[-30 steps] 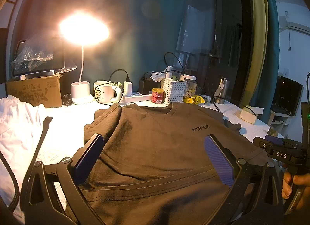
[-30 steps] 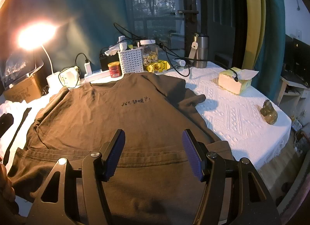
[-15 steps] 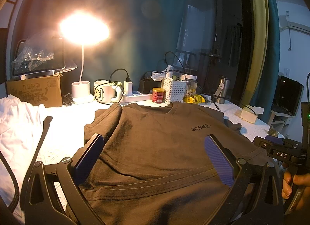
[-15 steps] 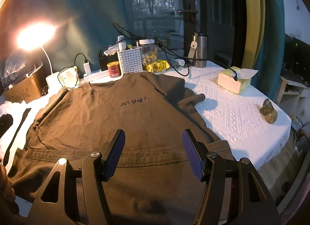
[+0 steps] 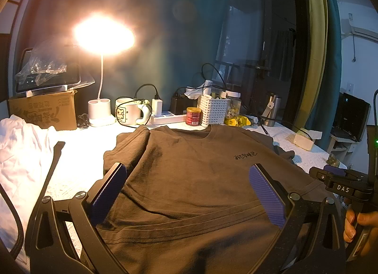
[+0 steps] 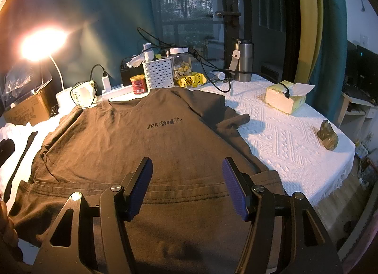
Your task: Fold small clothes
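A brown cotton T-shirt [image 6: 132, 146] with a small line of black characters on the chest lies spread flat, front up, on a table covered by a white textured cloth [image 6: 278, 132], its collar toward the clutter at the far edge and its hem folded up across the near part. The left gripper [image 5: 189, 193], black-framed with blue ribbed pads, hovers over the shirt's lower half with its jaws spread wide and nothing between them. The right gripper [image 6: 186, 186] hangs likewise over the hem band, jaws well apart, gripping nothing.

The left wrist view alone takes in the crumpled white garment [image 5: 21, 156] heaped at the shirt's left, the front of the brown cardboard box [image 5: 47, 113] with a tablet on top, and, at the far right edge, the right hand [image 5: 359, 229] wrapped round its gripper's handle. The shirt's left sleeve shows folded inward there.

The right wrist view alone shows the shirt's right sleeve crumpled on the cloth, the yellow tissue box [image 6: 283, 97] well beyond it, a small dark stone figurine [image 6: 327, 136] near the table's right edge, and trees through the window. Both views catch the glaring white desk lamp [image 6: 42, 42], the white perforated plastic basket [image 6: 158, 72] and the red tin [image 6: 139, 84] just behind the collar.
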The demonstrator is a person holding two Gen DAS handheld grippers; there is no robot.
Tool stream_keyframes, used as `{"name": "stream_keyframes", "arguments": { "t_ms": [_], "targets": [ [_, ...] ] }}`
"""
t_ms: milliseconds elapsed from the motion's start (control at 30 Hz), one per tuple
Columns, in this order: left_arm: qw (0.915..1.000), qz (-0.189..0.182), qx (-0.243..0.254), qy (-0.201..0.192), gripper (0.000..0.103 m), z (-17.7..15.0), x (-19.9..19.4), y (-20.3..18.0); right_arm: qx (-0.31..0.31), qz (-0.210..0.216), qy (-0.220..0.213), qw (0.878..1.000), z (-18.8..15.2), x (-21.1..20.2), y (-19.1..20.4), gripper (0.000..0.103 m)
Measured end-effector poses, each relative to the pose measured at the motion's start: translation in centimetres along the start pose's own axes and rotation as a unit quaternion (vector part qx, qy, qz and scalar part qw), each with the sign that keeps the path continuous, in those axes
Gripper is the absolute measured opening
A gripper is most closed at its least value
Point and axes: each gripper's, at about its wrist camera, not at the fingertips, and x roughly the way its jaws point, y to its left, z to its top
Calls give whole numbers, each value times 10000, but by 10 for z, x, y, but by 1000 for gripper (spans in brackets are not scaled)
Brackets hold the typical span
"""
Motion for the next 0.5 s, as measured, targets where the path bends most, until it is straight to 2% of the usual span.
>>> {"name": "stream_keyframes", "arguments": {
  "t_ms": [500],
  "targets": [
    [10000, 4, 71, 39, 102, 4, 7, 1, 50, -34, 94, 9999, 3, 12, -6, 64]
  ]
}}
